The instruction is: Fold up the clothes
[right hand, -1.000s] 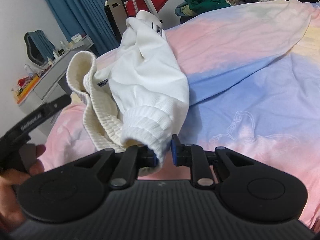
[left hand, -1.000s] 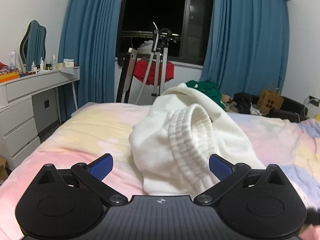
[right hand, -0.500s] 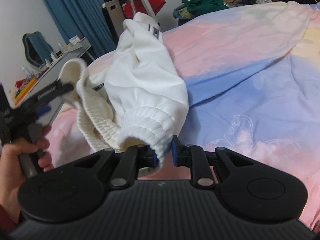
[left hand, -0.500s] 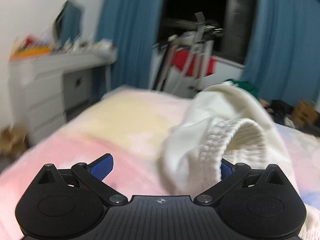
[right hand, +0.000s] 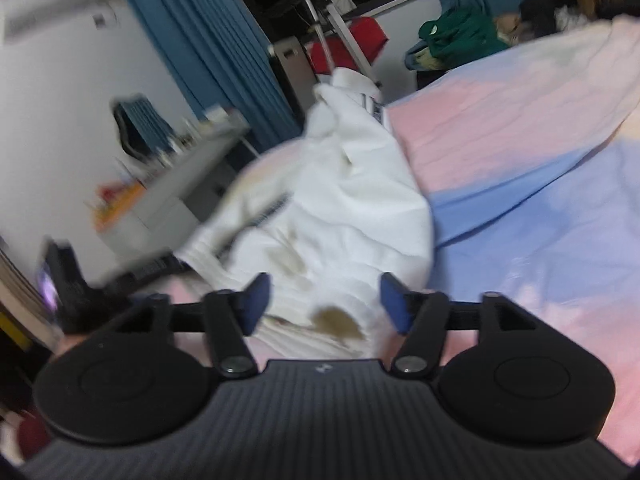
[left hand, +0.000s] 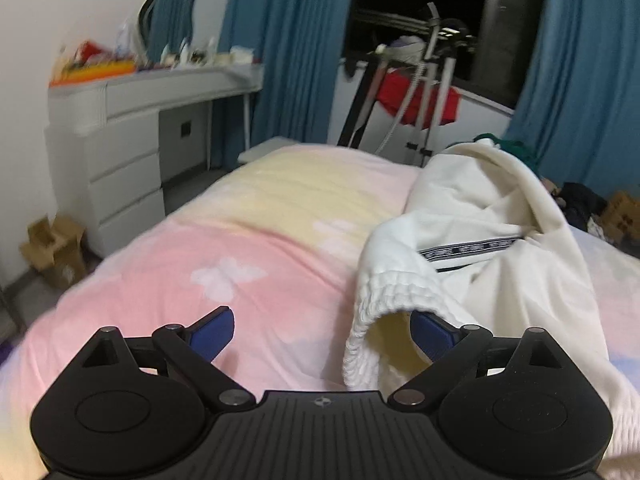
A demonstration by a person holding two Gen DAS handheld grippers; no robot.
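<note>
A white sweatshirt (left hand: pixel 492 240) lies bunched on the pastel bedspread (left hand: pixel 256 248). Its ribbed hem (left hand: pixel 376 300) curls up and drapes over the right finger of my left gripper (left hand: pixel 320 330), which is open. In the right wrist view the sweatshirt (right hand: pixel 340 208) lies in a heap with brownish stains near its ribbed edge. My right gripper (right hand: pixel 322 300) is open, with the fabric lying between and below its fingers. The left gripper and the hand holding it show blurred at the left (right hand: pixel 68 280).
A white dresser (left hand: pixel 132 128) with clutter stands left of the bed. A drying rack (left hand: pixel 416 80) with a red garment stands by the dark window and blue curtains. A green garment (right hand: pixel 460 36) and boxes lie past the bed. A cardboard box (left hand: pixel 52 248) sits on the floor.
My right gripper has opened and let go of the ribbed cuff. The sweatshirt has dropped onto the bed. My left gripper has swung left, and the hem now lies over its right finger.
</note>
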